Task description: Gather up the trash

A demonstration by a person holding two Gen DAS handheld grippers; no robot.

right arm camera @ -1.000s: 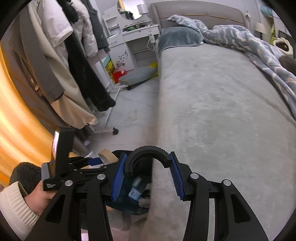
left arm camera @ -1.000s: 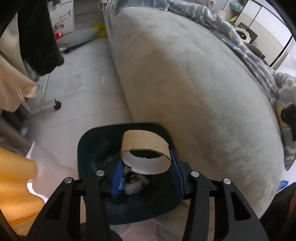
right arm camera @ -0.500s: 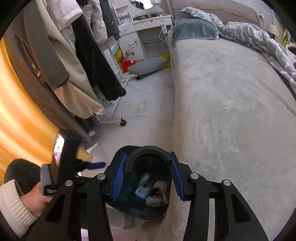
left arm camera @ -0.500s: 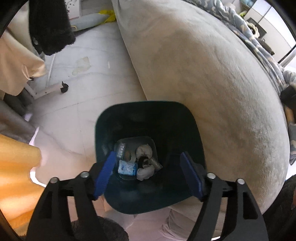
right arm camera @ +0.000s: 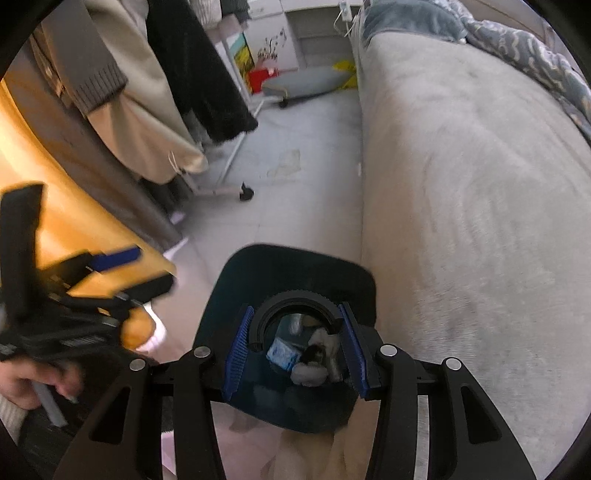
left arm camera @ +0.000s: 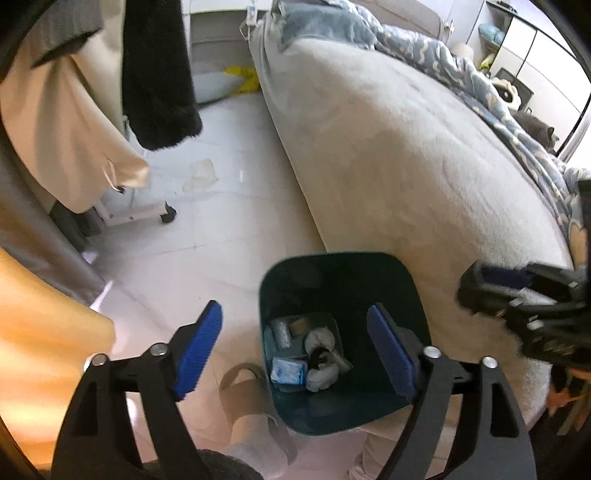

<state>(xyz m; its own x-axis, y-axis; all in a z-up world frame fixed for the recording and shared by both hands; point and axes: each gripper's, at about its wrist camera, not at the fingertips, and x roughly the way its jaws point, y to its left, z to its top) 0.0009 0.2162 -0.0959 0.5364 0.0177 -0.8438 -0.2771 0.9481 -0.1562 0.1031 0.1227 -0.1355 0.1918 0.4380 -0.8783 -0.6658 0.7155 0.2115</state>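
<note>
Bin point(left arm camera: 343, 266): dark teal, open-topped, standing upright on the floor, touching the bed's edge. Trash point(left arm camera: 306, 354) lying at its bottom: white wads, blue packet, clear wrappers. Black ring point(right arm camera: 295, 301): ridged, open-sided, hanging pinched above the bin.

A pale tiled floor point(left arm camera: 229, 229) runs from near to far between a bed point(left arm camera: 424, 166) on the right and a wheeled clothes rack point(right arm camera: 229, 173) on the left. The bed wears a grey plush cover, with a blue-grey patterned quilt point(left arm camera: 491, 96) bunched along its far right side and a blue-grey pillow point(right arm camera: 410, 18) at its far end. On the rack hang a cream coat point(left arm camera: 62, 122) and a black fuzzy garment point(left arm camera: 159, 74). A white dresser point(right arm camera: 280, 33) stands at the far wall. White wardrobe doors point(left arm camera: 543, 62) close off the far right. An orange surface point(left arm camera: 44, 332), blurred, fills the near left.
</note>
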